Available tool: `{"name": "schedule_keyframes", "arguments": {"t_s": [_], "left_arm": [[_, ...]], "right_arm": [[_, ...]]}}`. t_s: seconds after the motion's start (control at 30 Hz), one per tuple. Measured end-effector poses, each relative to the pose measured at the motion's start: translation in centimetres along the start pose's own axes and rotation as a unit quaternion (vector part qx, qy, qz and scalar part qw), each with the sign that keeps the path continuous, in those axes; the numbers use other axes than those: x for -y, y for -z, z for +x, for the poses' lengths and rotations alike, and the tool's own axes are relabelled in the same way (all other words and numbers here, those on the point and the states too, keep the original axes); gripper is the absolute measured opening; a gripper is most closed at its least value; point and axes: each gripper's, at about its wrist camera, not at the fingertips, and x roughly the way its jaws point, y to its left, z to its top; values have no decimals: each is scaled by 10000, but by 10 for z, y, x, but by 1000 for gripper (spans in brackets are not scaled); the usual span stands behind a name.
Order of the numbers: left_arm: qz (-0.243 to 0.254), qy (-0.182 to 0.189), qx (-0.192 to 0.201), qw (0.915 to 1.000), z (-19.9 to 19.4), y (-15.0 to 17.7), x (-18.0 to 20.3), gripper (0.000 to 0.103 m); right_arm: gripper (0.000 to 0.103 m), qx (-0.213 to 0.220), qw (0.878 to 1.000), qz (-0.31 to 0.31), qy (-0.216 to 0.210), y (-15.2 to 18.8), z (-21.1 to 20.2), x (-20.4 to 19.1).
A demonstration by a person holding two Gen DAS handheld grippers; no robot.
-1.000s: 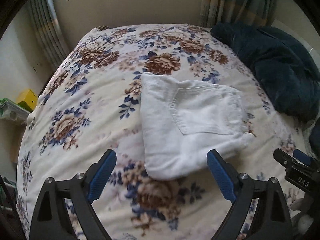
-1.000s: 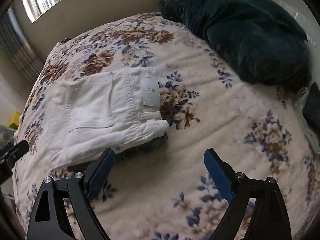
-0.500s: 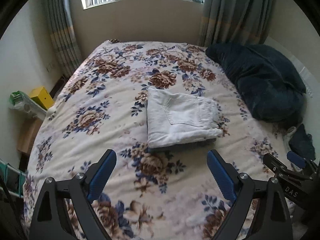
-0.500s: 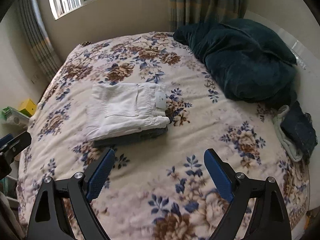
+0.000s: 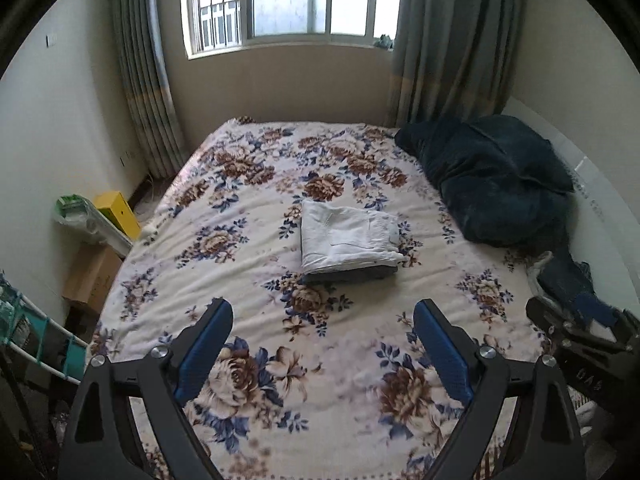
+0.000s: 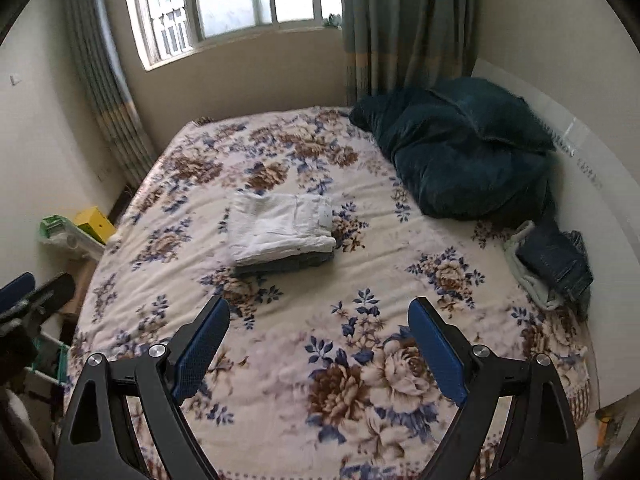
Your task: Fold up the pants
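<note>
Pants (image 5: 348, 236) folded, both tongs (image 5: 323, 334) (image 6: 319, 330) wide, empty

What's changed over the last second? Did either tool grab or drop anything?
Both tools pulled back and up from the bed: the folded white pants now look much smaller, and the window and curtains have come into view. The left tool and right tool stayed open and empty; nothing was grabbed or released. The pants kept their place on the darker folded garment, and the dark blanket did not move.

A floral bedspread (image 5: 248, 248) covers the bed. A dark blue pillow (image 6: 464, 152) lies far right beside the curtains (image 5: 448, 40). A yellow box (image 5: 116, 212) sits left.
</note>
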Motion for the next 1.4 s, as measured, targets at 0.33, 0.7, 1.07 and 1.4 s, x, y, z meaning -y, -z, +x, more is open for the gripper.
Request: {"name": "schedule_keyframes", "arguments": {"t_s": [0.33, 0.7, 1.07, 1.4], "left_arm": [[-196, -287, 394, 9986, -113, 4, 7, 93], [-236, -488, 582, 9968, -175, 12, 22, 93], [-168, -579, 342, 9976, -169, 5, 43, 103], [-254, -879, 404, 9950, -149, -19, 46, 103]], "right_arm": [[93, 562, 9977, -206, -309, 7, -162, 8], [93, 725, 9947, -404, -602, 3, -255, 24], [97, 449, 9946, -526, -771, -12, -259, 33], [97, 573, 9956, -472, -574, -51, -235, 41]]}}
